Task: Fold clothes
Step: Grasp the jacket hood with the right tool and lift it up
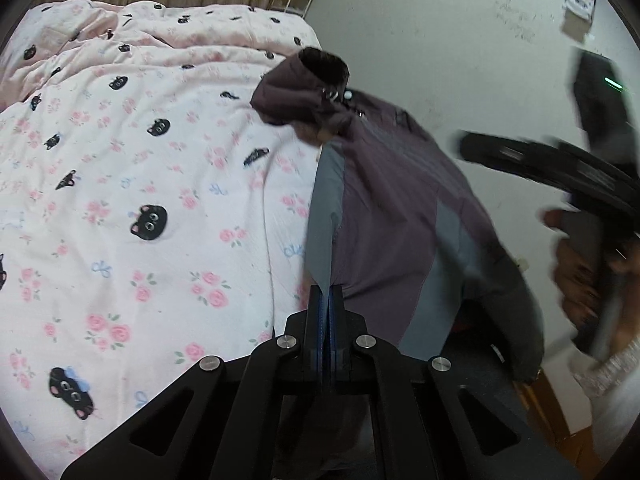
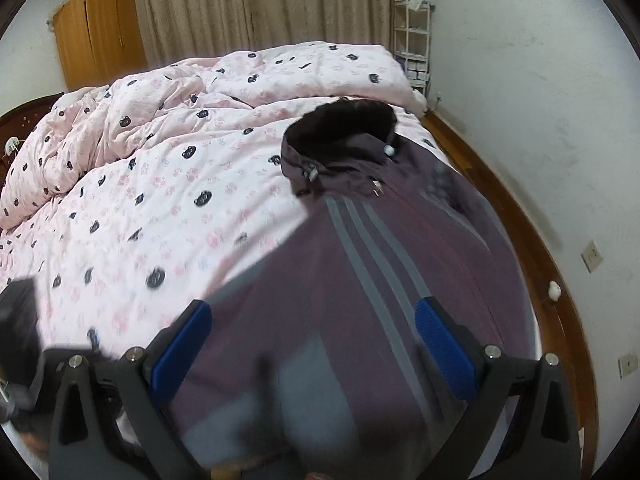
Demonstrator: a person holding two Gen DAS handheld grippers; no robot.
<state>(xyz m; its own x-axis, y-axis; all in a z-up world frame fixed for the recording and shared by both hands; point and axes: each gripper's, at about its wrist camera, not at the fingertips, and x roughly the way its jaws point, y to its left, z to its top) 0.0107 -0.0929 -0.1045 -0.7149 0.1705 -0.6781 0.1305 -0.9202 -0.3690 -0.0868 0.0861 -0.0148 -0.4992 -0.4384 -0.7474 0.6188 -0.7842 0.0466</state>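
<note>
Item: hooded jacket (image 2: 400, 248) on bed (image 1: 120, 200), which I judged soft, light, slippery; left gripper (image 1: 329, 300) pinched its edge, right gripper (image 2: 314, 344) gaped; best held at hems

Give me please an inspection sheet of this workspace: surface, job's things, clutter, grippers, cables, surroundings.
Surface: bed with pink cat-print quilt, rumpled at the far end.
Job's things: purple-grey jacket on the bed's right side, hood away from the person.
Clutter: nothing seen on the quilt.
Grippers: left hand-held gripper shut on a jacket edge; right hand-held gripper open above the jacket.
Cables: nothing seen.
Surroundings: curtain, wooden cabinet, white rack, white wall.
</note>
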